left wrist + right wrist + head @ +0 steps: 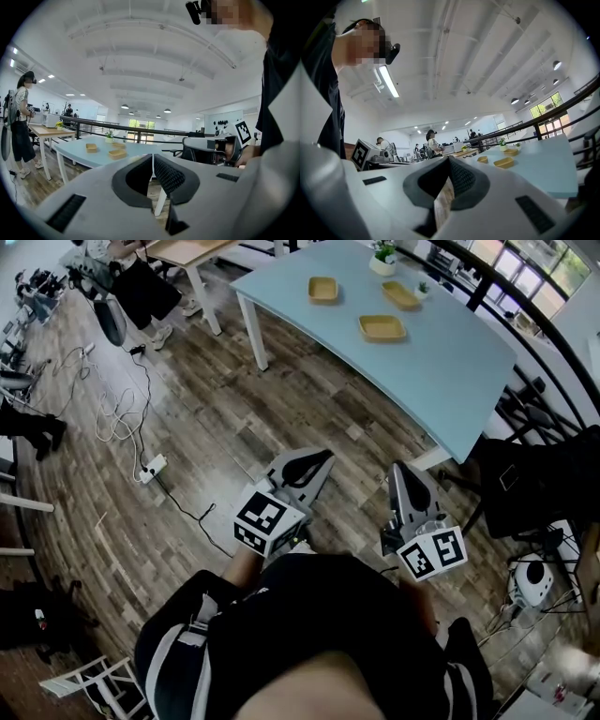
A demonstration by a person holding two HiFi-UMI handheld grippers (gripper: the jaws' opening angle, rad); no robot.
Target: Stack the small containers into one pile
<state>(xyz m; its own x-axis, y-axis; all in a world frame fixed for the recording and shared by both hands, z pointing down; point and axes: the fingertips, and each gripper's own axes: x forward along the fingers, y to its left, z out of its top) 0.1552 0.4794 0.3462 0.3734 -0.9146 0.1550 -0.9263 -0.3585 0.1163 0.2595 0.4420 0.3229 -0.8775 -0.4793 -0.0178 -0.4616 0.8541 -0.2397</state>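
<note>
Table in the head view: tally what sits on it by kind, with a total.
Small containers: 3
Potted plants: 2
Total: 5

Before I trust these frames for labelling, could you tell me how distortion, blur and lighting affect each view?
Head view: strong fisheye bows the table edges and floorboards; even light, small containers sharp. Left gripper view: black round vignette, the left gripper looms large and slightly soft. Right gripper view: same vignette, the ceiling strip light and windows blow out.
</note>
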